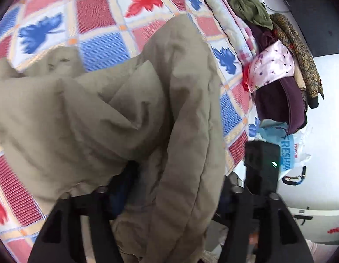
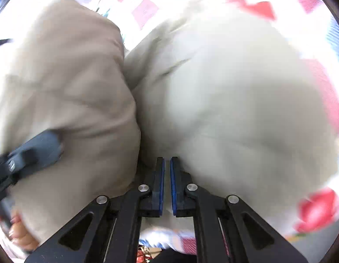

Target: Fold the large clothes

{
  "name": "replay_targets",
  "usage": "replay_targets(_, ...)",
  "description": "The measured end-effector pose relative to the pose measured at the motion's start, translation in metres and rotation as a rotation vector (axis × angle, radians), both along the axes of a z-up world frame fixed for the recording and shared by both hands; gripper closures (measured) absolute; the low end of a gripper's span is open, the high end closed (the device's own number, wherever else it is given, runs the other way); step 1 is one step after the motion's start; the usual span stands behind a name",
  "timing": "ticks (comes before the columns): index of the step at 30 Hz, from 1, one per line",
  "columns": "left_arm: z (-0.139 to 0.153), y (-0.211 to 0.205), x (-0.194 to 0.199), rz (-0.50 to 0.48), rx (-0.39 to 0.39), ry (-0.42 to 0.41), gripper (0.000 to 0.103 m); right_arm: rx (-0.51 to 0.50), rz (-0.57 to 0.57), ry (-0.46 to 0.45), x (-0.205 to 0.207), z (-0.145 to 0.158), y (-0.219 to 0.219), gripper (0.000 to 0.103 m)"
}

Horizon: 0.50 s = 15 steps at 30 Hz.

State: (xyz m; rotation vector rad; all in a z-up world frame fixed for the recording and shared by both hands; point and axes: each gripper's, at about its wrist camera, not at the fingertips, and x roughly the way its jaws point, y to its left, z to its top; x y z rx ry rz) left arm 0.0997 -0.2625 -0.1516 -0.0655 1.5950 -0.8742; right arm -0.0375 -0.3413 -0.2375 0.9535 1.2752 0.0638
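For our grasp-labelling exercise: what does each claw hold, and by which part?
Left claw: open; the beige garment merely drapes across it. Right claw: shut at the garment's crease; a pinch cannot be confirmed.

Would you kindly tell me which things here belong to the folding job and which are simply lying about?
Part of the job:
- beige garment, bunched on the patterned bedspread
- left claw, open, garment draped over it
- right claw, shut

Lying about:
- heap of other clothes at the bed's edge
- plastic bags below the heap
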Motion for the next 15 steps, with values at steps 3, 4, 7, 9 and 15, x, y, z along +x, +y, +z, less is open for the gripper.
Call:
replay_targets(3,-0.022,-0.021,0.002,-0.033,0.004,-0.007,0.036,-0.026,-0.047,0.036,-0.028,0.005,-0.019,0.096)
replay_targets(4,-0.027,-0.027,0.001,-0.044,0.014,-0.015,0.036,-0.038,-0.052,0.043,-0.035,0.007,-0.022,0.094)
replay_targets(7,-0.030,-0.039,-0.003,-0.078,0.030,-0.050,0.036,-0.084,-0.046,0.023,-0.055,0.022,-0.022,0.025)
replay_targets(9,-0.029,-0.042,-0.005,-0.095,0.034,-0.065,0.036,-0.089,-0.032,-0.042,-0.064,0.036,-0.018,0.014)
replay_targets(15,-0.030,-0.046,-0.003,-0.106,0.046,-0.064,0.036,-0.036,0.085,-0.162,-0.077,0.059,-0.004,0.014)
